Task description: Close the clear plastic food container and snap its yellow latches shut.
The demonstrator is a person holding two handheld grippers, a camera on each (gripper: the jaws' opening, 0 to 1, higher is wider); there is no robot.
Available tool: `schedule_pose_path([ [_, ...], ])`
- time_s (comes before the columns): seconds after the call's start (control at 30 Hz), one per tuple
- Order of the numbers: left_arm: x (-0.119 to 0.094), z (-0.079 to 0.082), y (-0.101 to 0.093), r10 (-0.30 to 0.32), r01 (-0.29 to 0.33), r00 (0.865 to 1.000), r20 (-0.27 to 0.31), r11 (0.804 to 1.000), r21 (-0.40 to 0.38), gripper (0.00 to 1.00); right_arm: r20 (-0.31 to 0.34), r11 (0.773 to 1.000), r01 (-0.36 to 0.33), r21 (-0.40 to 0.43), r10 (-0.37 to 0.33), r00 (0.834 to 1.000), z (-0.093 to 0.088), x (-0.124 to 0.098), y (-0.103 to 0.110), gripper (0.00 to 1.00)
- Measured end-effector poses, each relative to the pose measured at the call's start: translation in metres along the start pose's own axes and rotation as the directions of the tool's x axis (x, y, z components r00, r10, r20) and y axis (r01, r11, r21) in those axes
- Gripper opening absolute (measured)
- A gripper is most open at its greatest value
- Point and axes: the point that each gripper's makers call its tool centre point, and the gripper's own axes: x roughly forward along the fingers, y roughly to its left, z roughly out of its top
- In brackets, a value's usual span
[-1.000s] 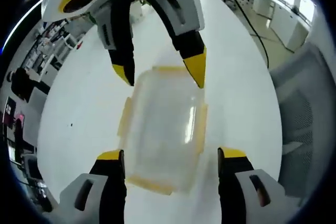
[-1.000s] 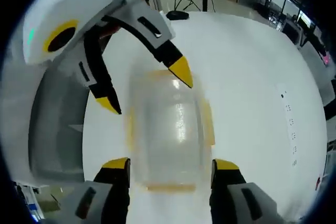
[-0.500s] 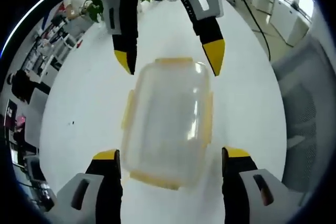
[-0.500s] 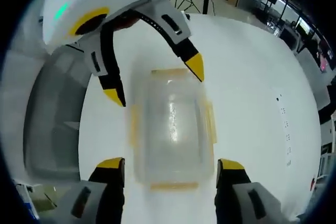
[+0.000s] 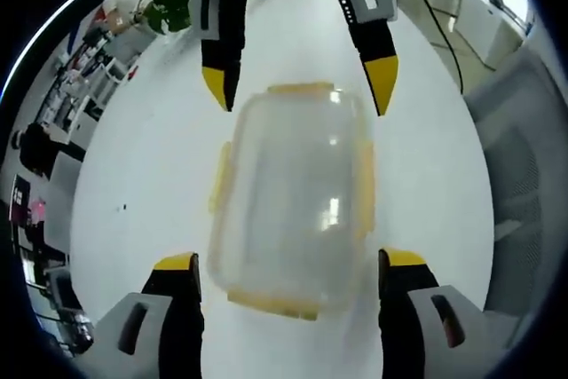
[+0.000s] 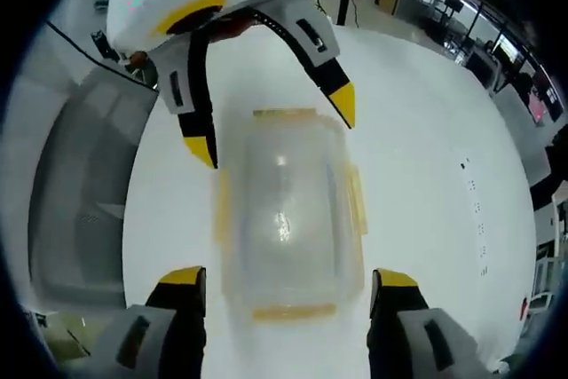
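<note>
Your lid sits on the clear plastic food container mid-counter, its yellow latches apparently not yet snapped — I judge latching comes next. Left tool and right tool both hover spread, empty, at opposite ends. Open counter all round — press one latch while steadying.

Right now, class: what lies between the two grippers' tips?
The clear container with yellow latches, on the white table, between left gripper and right gripper; both views show it.

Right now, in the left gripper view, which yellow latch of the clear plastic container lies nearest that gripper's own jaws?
The yellow latch on the container's short bottom edge, between the jaws.
</note>
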Motion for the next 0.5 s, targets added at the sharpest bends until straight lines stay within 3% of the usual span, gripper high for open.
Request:
schedule_pose_path([
  [0.5, 0.0084, -0.0054, 0.0036, -0.028, 0.028, 0.999, -0.023, 0.999, 0.015, 0.8, -0.007, 1.0, 0.024, -0.01, -0.024, 1.0, -0.0081, 0.0093, 0.001, 0.76],
])
